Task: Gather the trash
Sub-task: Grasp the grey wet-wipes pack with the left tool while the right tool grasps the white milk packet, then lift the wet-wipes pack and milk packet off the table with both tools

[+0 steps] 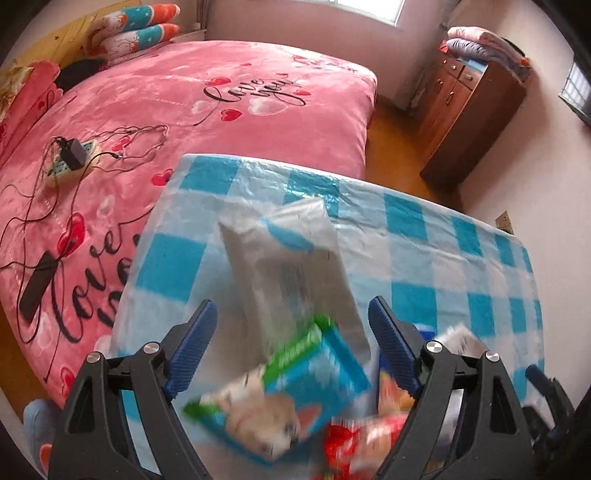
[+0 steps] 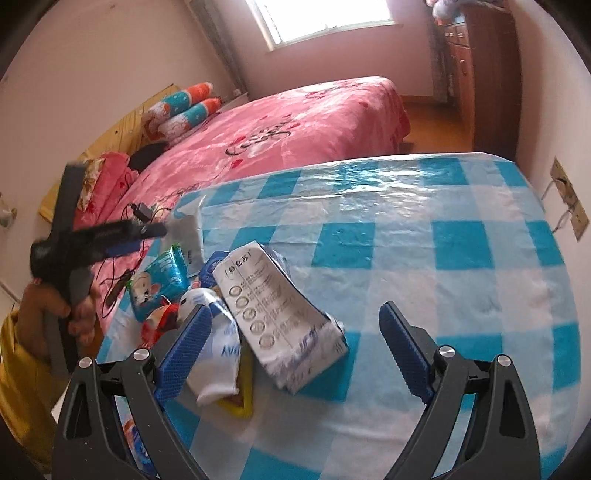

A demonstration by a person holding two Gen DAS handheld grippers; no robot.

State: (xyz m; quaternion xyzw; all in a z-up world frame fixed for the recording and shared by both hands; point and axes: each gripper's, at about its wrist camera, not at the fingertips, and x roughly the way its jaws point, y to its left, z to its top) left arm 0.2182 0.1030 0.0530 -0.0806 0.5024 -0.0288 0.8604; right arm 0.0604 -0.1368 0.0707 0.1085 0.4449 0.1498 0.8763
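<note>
Both our left gripper [image 1: 291,325] and right gripper [image 2: 295,332] have jaws spread, pinching nothing, above wrappers on the checked tabletop [image 2: 406,206]: a grey pouch [image 1: 288,258] and blue cartoon packet [image 1: 295,384] between the left jaws, a white printed packet [image 2: 273,302] between the right, its writing unreadable.

A pink bed [image 1: 221,122] with "Love you" lettering filled the room beyond the surface [image 1: 461,258], which wore a blue-and-white checked cover. On the bed lay a power strip [image 1: 70,158] with tangled cables [image 1: 140,142], and striped pillows [image 1: 140,26] were stacked by the headboard. A brown wooden cabinet [image 1: 469,107] stood against the wall with folded blankets [image 1: 484,44] on top.
</note>
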